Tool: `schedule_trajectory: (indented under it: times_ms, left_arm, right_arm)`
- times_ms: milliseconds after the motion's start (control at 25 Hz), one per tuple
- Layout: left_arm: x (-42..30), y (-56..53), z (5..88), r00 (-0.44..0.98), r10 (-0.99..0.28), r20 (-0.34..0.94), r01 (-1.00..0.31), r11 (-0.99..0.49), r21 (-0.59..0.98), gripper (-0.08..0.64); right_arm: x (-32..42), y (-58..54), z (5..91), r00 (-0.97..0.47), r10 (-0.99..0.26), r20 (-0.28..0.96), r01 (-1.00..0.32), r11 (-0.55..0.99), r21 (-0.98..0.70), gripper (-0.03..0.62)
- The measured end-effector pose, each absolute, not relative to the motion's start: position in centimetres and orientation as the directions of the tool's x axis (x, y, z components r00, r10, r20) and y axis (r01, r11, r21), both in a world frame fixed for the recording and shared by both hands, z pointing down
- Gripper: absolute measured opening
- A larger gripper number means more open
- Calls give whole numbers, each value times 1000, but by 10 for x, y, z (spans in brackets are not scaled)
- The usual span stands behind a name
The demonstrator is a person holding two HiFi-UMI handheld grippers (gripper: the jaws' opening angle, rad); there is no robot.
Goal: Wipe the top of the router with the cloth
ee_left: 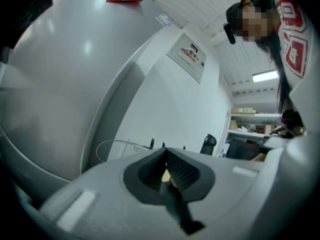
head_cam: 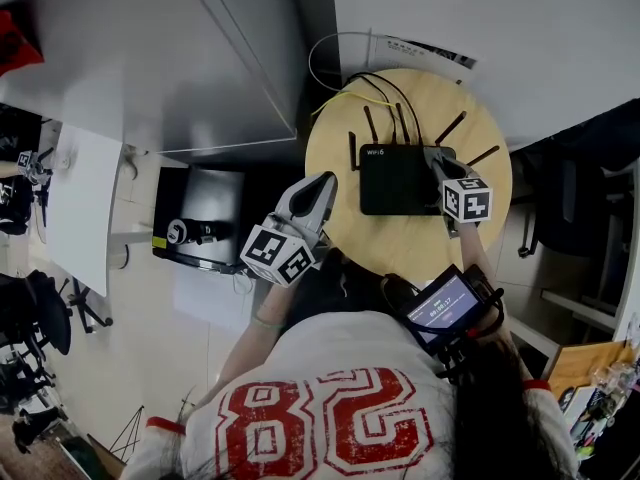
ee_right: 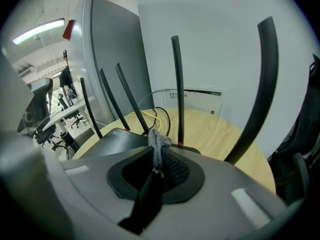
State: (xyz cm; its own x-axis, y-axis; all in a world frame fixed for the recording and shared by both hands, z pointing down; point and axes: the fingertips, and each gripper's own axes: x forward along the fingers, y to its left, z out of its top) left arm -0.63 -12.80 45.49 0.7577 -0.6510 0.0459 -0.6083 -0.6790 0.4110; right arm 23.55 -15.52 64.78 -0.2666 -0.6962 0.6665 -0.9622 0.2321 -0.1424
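A black router (head_cam: 398, 178) with several upright antennas sits in the middle of a round wooden table (head_cam: 345, 123). My right gripper (head_cam: 438, 164) is over the router's right end, shut on a small grey cloth (ee_right: 158, 142) that sticks up as a bunched strip from between the jaws. In the right gripper view the router (ee_right: 116, 137) lies just ahead and to the left, with an antenna (ee_right: 177, 84) right in front. My left gripper (head_cam: 320, 190) hangs at the table's left edge, beside the router and apart from it, its jaws (ee_left: 165, 153) shut with nothing in them.
Yellow and black cables (head_cam: 372, 93) run off behind the router to the white wall (head_cam: 480, 28). A tall grey cabinet (head_cam: 150, 58) stands to the left. A black box (head_cam: 200, 218) is on the floor below the table, and a dark office chair (head_cam: 570, 198) stands to the right.
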Motion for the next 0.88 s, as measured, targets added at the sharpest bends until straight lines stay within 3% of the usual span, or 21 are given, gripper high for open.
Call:
schedule_trajectory:
  times_ms: [880]
  left_arm:
    - [51, -99, 466, 881, -473, -8, -421, -792, 442, -2]
  right_arm:
    - [214, -36, 653, -267, -701, 662, -962, 155, -223, 41]
